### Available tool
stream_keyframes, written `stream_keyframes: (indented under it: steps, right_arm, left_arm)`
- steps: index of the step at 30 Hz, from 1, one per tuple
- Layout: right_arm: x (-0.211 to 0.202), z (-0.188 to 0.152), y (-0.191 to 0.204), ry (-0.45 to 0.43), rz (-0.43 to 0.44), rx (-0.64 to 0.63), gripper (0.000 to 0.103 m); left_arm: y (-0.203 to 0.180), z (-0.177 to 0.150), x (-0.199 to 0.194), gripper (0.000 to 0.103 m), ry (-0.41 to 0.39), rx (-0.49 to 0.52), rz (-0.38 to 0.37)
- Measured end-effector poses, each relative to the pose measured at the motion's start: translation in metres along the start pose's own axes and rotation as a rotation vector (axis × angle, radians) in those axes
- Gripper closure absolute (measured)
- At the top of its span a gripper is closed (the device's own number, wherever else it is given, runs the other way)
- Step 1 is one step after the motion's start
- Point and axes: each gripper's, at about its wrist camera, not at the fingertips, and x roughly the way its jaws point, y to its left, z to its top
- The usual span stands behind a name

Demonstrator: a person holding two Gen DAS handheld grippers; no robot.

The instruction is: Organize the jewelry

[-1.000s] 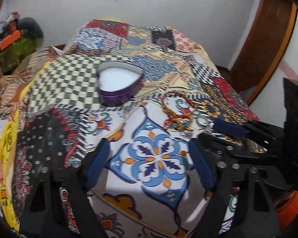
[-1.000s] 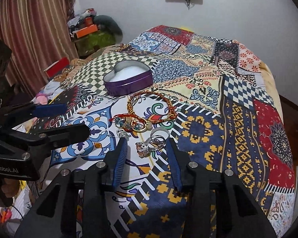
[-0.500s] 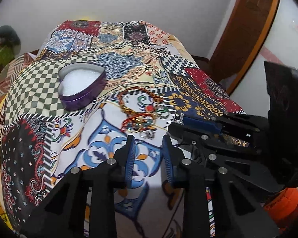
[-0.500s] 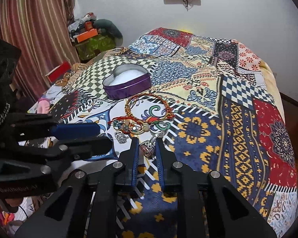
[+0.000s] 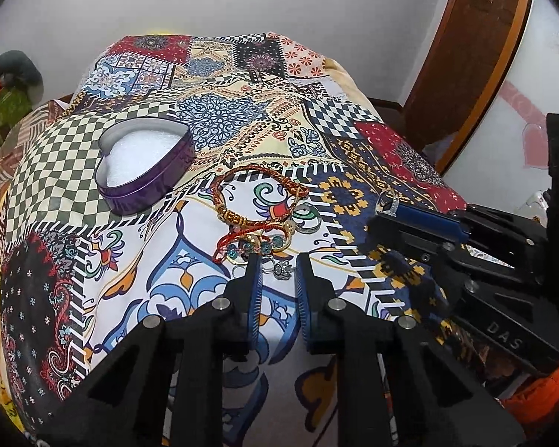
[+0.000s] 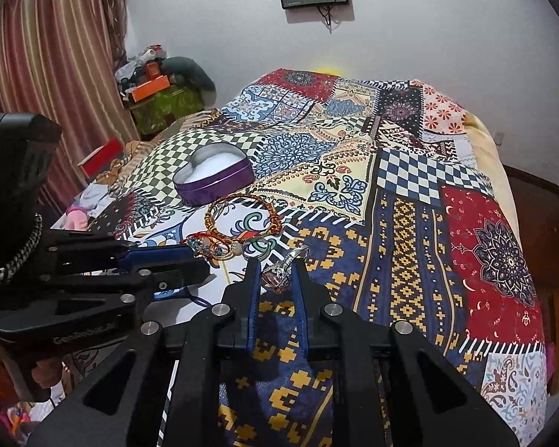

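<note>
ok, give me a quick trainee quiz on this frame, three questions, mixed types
1. Pick one: what is pinched between the jaws of the right gripper? A) a necklace B) a ring C) a watch
2. True or false: the heart-shaped tin has its lid on.
3. Short answer: which gripper's jaws flank the small silver piece lying on the bedspread?

Key: 1 B. 2 false, it is open, with white padding showing inside. 3 the left gripper.
</note>
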Motion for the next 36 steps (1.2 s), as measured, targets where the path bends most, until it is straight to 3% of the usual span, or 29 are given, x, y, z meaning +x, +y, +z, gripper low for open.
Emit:
stream_keyframes:
  steps: [3, 13, 36]
  right_arm:
    - [0.000, 0.000, -0.001, -0.001, 0.002, 0.000, 0.088]
    - [-0.008, 0.003, -0.001, -0.018, -0.008, -0.001, 0.088]
    - [-0.040, 0.056, 0.040, -0.173, -0.040, -0.061, 0.088]
  left_arm:
    - [-0.004, 0.000, 0.002, 0.094, -0.004, 0.020, 0.025]
    - [-0.002, -0.002, -0.015, 0.094, -0.036, -0.009, 0.025]
    - [0.032, 0.022, -0.105, 0.094, -0.277, -0.039, 0.119]
